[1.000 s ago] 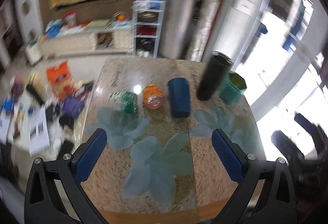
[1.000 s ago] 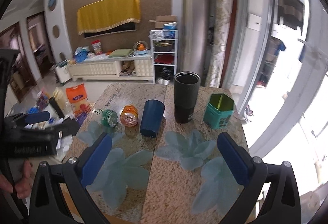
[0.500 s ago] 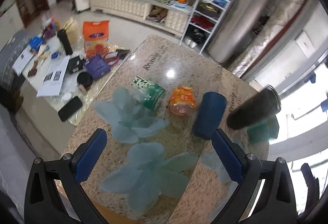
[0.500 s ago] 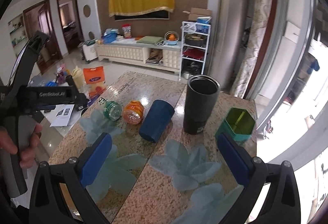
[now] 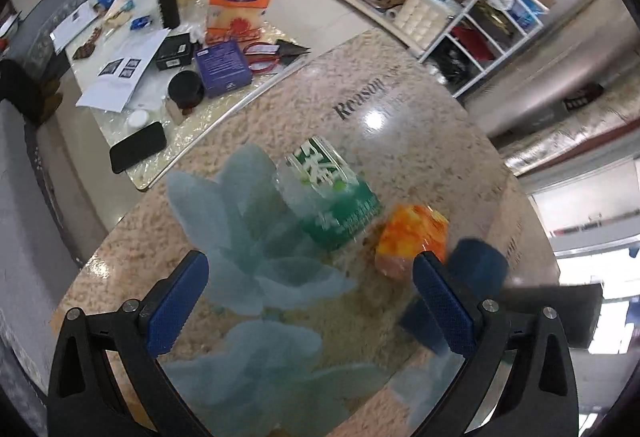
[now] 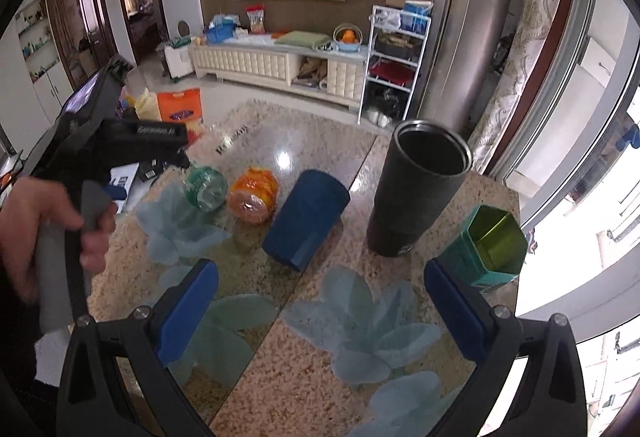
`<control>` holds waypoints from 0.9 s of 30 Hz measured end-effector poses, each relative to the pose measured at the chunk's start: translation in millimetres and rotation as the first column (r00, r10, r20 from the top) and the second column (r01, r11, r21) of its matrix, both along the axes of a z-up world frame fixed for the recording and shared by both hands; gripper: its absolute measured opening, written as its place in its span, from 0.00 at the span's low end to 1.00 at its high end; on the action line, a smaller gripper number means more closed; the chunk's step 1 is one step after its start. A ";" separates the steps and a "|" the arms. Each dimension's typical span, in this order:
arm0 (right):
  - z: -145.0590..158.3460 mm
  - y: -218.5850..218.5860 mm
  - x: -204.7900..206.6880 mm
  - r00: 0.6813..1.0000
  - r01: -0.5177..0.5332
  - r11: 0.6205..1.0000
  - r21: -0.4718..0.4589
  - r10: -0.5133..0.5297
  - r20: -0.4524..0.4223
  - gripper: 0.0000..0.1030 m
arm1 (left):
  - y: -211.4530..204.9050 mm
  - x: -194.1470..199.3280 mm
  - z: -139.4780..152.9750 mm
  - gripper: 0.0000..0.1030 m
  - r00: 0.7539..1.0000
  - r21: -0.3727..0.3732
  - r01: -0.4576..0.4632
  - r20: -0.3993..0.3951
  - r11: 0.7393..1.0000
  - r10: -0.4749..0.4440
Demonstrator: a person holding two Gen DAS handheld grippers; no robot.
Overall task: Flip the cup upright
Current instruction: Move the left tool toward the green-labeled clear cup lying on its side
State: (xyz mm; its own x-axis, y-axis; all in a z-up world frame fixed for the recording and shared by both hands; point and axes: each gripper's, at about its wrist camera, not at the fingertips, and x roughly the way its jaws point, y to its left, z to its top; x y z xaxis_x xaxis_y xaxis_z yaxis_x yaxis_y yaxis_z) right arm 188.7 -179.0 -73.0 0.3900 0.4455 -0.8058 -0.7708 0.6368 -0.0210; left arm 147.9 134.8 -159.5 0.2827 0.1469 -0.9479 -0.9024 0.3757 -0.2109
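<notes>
Because it lies on its side, the dark blue plastic cup (image 6: 306, 219) is the thing to turn, and in the right wrist view it sits near the middle of the frame on the speckled stone table with pale blue flower prints (image 6: 304, 361). Its closed base points toward the lower part of the frame and its mouth points away. It looks light, stiff and smooth, so I judge that it can roll or slip when it is touched. A hold across the round wall near the middle, with one finger on each side, seems the safest place.

To the right of the cup stands the tall black metal tumbler (image 6: 418, 193), upright and open, near but apart from it. At the right edge of the frame is the green hexagonal tin (image 6: 486, 247), also upright. Left of the cup lie the orange plastic jar (image 6: 254, 193) and the green bottle (image 6: 205, 187), both on their sides.

The right gripper (image 6: 320, 311) is spread wide with nothing between the blue pads. The left gripper (image 5: 310, 301) is also spread and empty.

The right view shows the whole cup and the person's hand (image 6: 52, 225) that holds the left tool. The left view is blurred and shows the cup only partly, at the lower right behind one finger, but it shows the green bottle's label side and the cluttered low table (image 5: 120, 49) at the upper left.
</notes>
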 end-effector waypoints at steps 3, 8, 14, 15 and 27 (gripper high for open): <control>-3.4 3.4 3.0 1.000 -0.003 1.000 -0.018 0.003 -0.022 1.00 | 12.5 5.2 -12.4 0.99 0.998 -0.020 -0.068 0.000 0.997 0.068; -8.3 5.4 5.5 0.999 -0.020 0.998 -0.052 0.017 -0.046 1.00 | 30.0 16.5 -32.7 0.99 0.992 -0.054 -0.125 0.000 0.991 0.126; -15.1 15.5 7.5 0.996 -0.046 0.997 -0.066 0.040 -0.085 1.00 | 40.9 22.1 -57.4 0.99 0.978 -0.123 -0.209 -0.014 0.970 0.209; -14.6 15.9 7.2 0.995 -0.050 0.996 -0.069 0.044 -0.086 1.00 | 43.1 21.7 -60.5 0.99 0.973 -0.132 -0.229 -0.017 0.964 0.229; -16.8 19.9 13.9 0.996 -0.035 0.996 -0.078 0.029 -0.079 1.00 | 57.9 23.8 -85.0 0.99 0.950 -0.176 -0.311 -0.042 0.934 0.308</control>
